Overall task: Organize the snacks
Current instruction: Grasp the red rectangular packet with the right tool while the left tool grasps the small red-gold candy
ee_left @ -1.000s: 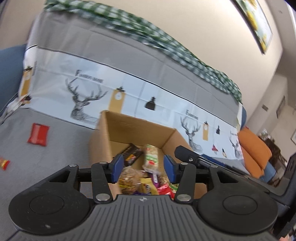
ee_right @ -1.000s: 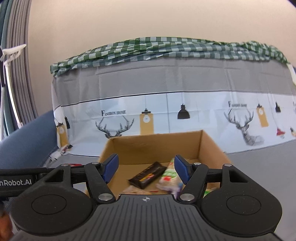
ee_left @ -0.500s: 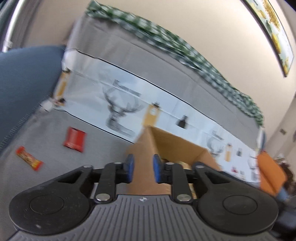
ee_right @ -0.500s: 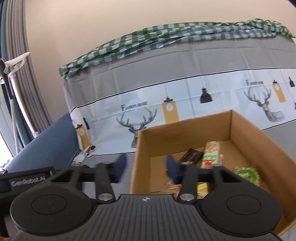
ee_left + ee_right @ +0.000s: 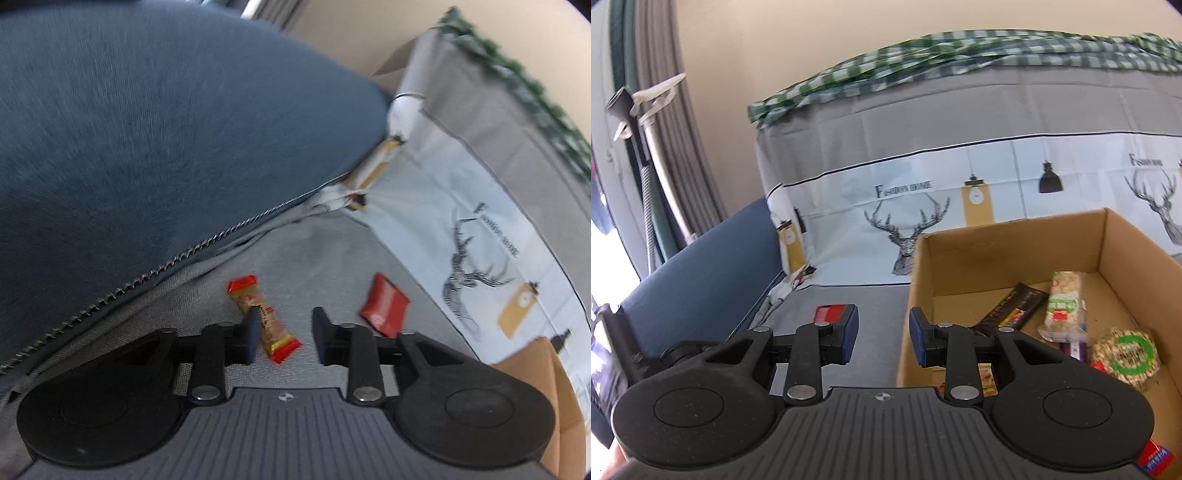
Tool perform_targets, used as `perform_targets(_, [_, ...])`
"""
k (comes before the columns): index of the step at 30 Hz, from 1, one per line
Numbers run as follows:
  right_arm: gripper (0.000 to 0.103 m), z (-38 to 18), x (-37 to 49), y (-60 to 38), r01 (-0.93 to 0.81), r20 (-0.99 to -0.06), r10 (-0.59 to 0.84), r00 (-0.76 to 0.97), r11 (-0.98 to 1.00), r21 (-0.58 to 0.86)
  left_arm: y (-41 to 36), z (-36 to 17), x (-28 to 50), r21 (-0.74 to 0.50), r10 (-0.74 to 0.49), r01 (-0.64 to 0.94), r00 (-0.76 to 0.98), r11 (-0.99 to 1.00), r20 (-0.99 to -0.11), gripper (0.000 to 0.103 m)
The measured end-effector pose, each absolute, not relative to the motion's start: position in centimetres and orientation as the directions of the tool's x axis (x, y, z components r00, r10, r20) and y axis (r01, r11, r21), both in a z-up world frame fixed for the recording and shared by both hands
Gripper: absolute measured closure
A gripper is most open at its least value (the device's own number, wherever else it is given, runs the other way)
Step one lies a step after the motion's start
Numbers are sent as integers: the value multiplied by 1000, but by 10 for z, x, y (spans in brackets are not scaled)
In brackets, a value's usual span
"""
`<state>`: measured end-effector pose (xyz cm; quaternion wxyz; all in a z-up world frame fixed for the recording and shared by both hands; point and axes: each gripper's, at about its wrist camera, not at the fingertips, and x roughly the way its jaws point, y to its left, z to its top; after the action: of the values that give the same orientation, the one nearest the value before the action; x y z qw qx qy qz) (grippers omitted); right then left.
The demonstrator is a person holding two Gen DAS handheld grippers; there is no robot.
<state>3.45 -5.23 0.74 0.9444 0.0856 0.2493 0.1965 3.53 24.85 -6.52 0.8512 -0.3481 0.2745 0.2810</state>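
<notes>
Snack bar (image 5: 263, 320) lies between the half-open left gripper (image 5: 284, 334); only the right view shows the box (image 5: 1004, 258), right gripper (image 5: 883, 338) narrow, empty.

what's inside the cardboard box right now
In the box: a black bar, a pale green-labelled bar, a round nut cake, and a purple wrapper. More snacks lie at the near end, hidden behind the right gripper.

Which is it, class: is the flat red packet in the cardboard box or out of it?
Out. The red packet lies on the grey cover, left of the cardboard box in the right view, beside a wrapped bar.
</notes>
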Motion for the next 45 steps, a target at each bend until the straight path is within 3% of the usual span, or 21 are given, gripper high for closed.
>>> perform_targets(5, [65, 5, 33, -47, -375, -419, 434, 798, 901, 220, 251, -78, 56, -372, 289, -707, 627, 601, -724, 66])
perform_targets(6, [63, 4, 33, -46, -382, -417, 434, 799, 901, 206, 250, -79, 60, -349, 300, -715, 612, 606, -732, 74])
perform_targets(8, [62, 5, 34, -45, -389, -423, 436, 794, 900, 198, 250, -80, 58, -331, 317, -720, 605, 610, -731, 78])
perform_targets(11, [53, 9, 38, -41, -409, -434, 441, 786, 896, 170, 250, -80, 58, -327, 312, -718, 602, 614, -735, 84])
perform_targets(20, [53, 40, 94, 25, -450, -524, 484, 701, 870, 201, 261, -80, 51, -388, 268, -721, 614, 575, -743, 86])
perform_targets(26, [52, 18, 149, 100, -450, -636, 492, 594, 859, 243, 267, -86, 46, -415, 240, -719, 618, 557, -748, 86])
perform_targets(28, [42, 3, 163, 122, -423, -668, 452, 590, 879, 221, 269, -87, 45, -424, 231, -715, 623, 556, -747, 86])
perform_targets(36, [25, -68, 220, 182, -390, -763, 317, 563, 916, 93, 276, -88, 42, -448, 187, -707, 625, 548, -758, 86])
perform_targets(42, [27, -104, 240, 197, -395, -821, 264, 507, 917, 51, 280, -89, 43, -456, 167, -699, 628, 551, -760, 86])
perform_targets(44, [43, -105, 235, 197, -417, -802, 273, 531, 908, 33, 281, -88, 44, -457, 162, -697, 628, 553, -761, 86])
perform_targets(45, [57, -104, 233, 196, -430, -795, 286, 536, 902, 34, 281, -88, 44, -457, 160, -695, 628, 555, -761, 86])
